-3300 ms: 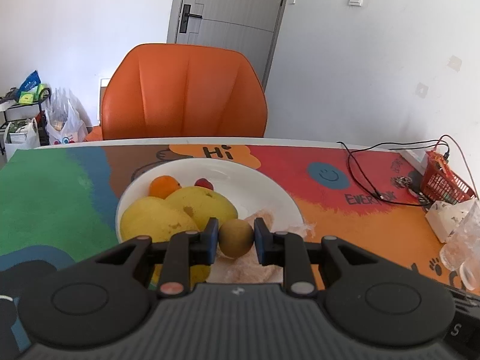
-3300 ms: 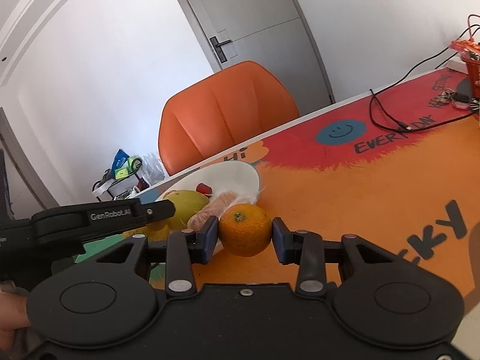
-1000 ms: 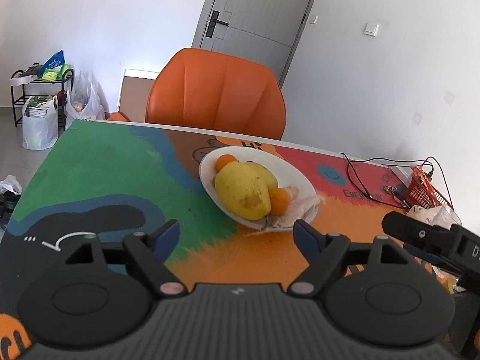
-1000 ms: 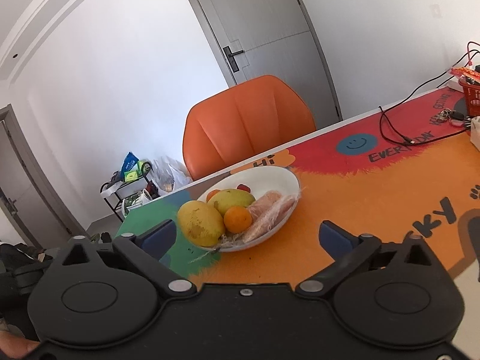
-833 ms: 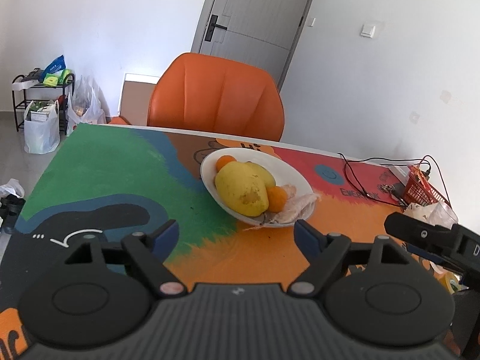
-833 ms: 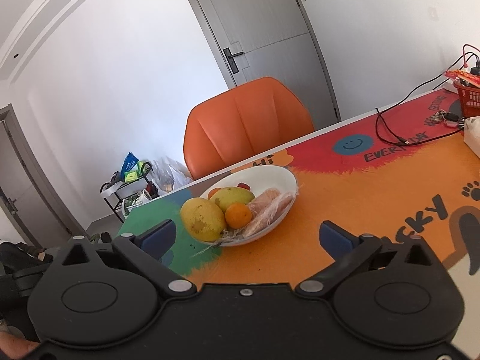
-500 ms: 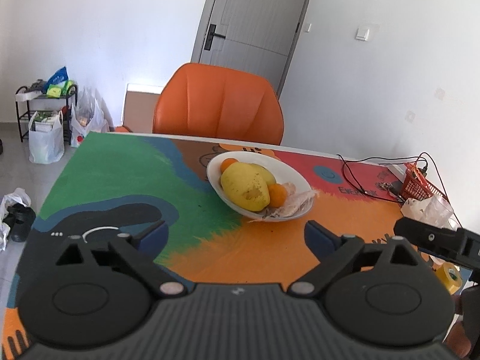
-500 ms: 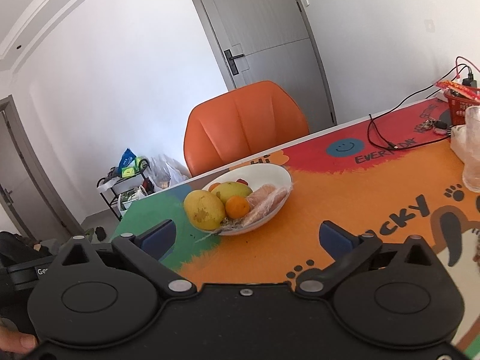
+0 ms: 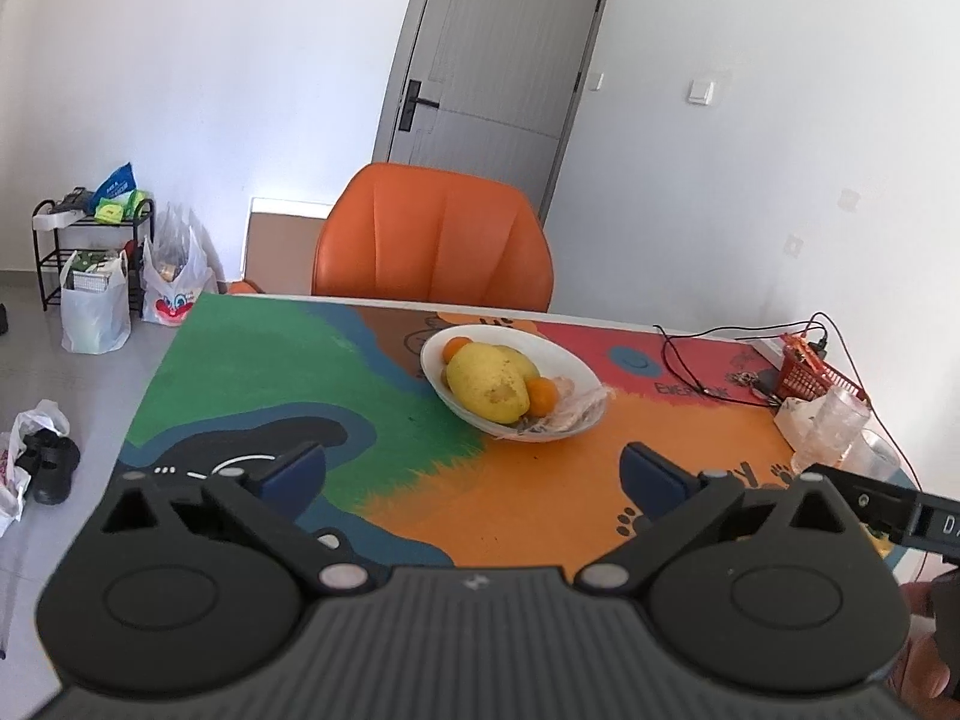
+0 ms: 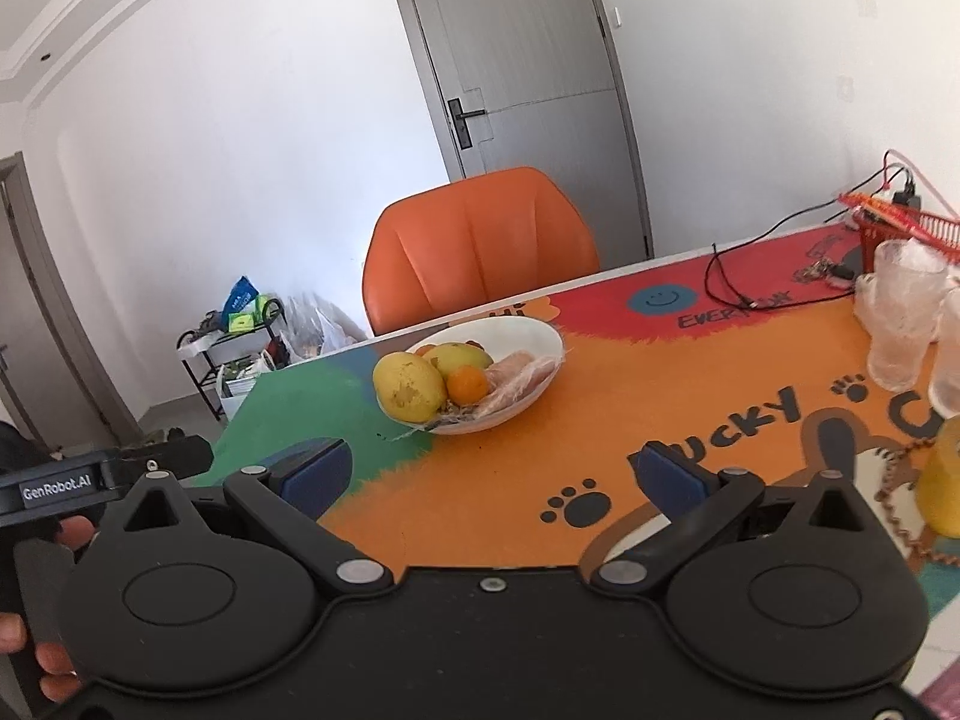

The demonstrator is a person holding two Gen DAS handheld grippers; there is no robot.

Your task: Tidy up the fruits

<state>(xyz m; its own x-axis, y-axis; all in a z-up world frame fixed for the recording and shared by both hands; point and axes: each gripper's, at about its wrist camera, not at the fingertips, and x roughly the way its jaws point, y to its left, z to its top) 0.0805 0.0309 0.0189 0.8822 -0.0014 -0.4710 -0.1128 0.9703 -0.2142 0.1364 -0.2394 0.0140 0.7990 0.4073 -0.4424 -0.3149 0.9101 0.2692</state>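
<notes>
A white bowl [image 9: 570,360] [image 10: 540,339] stands mid-table on the colourful mat. It holds a large yellow mango [image 9: 486,384] [image 10: 408,389], a second mango behind it [image 10: 459,355], an orange [image 9: 541,394] [image 10: 468,386], another orange at the back [image 9: 454,348] and netted pinkish fruit [image 9: 570,405] [image 10: 519,377]. My left gripper [image 9: 471,471] is open and empty, well back from the bowl. My right gripper [image 10: 492,471] is open and empty, also back from the bowl.
An orange chair [image 9: 432,249] stands behind the table. Black cables [image 9: 690,354], a red basket [image 9: 810,369] and clear plastic cups [image 10: 900,324] sit at the right end. A yellow object [image 10: 945,480] is at the right edge. Bags and a rack [image 9: 90,252] are on the floor left.
Both grippers released their fruit into the bowl, opened wide and have drawn back and up from the bowl; the bowl now looks smaller and farther away.
</notes>
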